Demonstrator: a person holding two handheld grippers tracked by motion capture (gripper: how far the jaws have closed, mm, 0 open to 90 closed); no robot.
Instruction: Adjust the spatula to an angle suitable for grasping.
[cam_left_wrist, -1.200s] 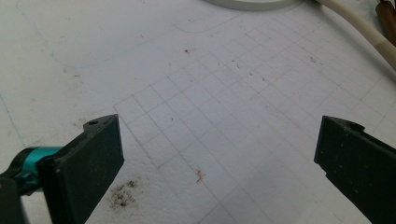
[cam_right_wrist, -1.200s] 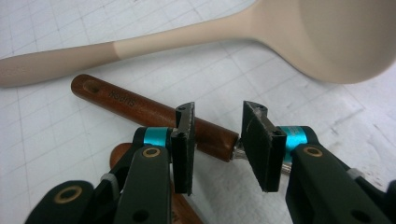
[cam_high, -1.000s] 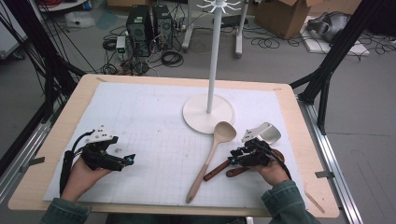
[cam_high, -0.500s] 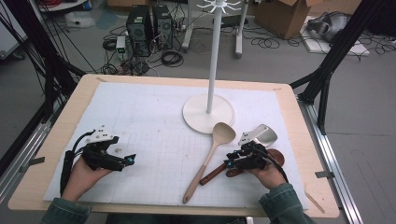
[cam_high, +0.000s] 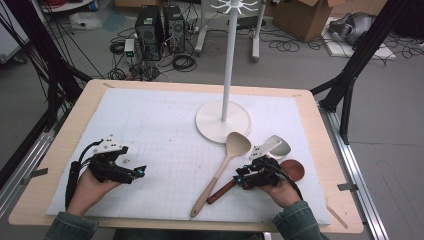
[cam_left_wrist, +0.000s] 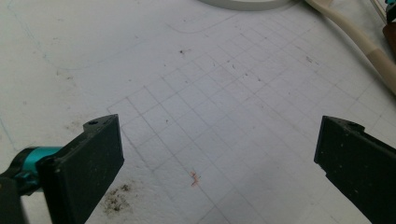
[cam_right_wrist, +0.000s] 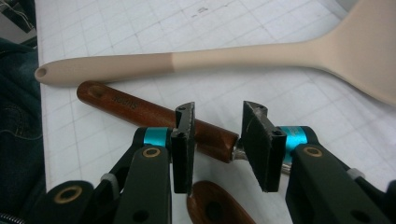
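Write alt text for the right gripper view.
Two black jaws of the right gripper straddle the dark wooden handle of a utensil lying on a white gridded mat, with gaps visible beside the handle. A beige spatula lies just beyond it, and another dark wooden piece sits below the jaws.

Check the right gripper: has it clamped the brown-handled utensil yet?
Not yet. The right gripper is open; its jaws straddle the brown handle with gaps either side.

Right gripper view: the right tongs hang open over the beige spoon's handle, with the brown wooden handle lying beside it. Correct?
Not quite. The right gripper view shows the right tongs open astride the brown wooden handle; the beige spoon lies beside it, beyond the tips.
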